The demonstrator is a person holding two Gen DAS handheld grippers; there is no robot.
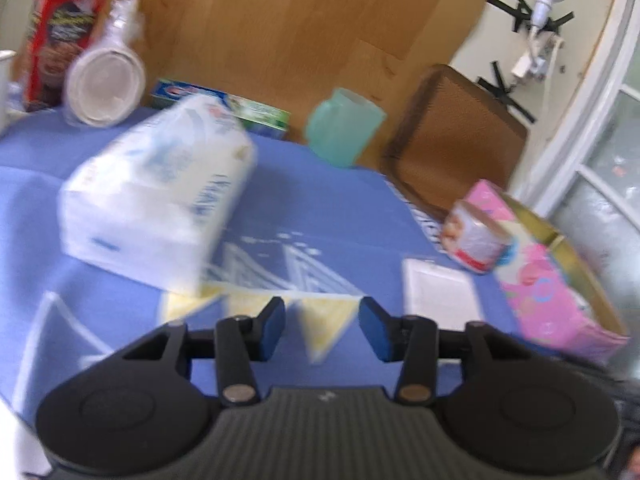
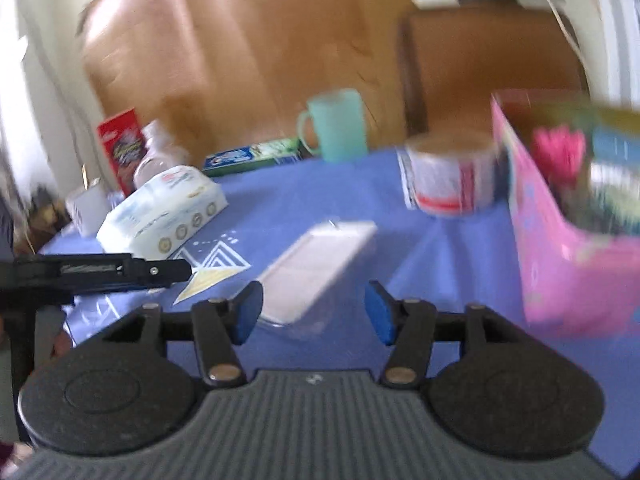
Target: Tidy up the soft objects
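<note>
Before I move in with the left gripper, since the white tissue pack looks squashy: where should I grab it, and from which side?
Probably across the narrow width of the white tissue pack, at its near end, coming from the left gripper side. It lies flat and long on the blue tablecloth, angled away, so that end faces the open jaws. The soft wrap should give, so close gently. Blur hides finer detail.

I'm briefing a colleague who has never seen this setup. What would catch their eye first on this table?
Probably the bulky white soft pack of wipes with pale blue print, lying on the blue patterned tablecloth left of centre. Next, the bright pink open box at the table's right edge, with a plastic-wrapped roll just beside it. Both the left gripper and the right gripper are open and empty.
</note>
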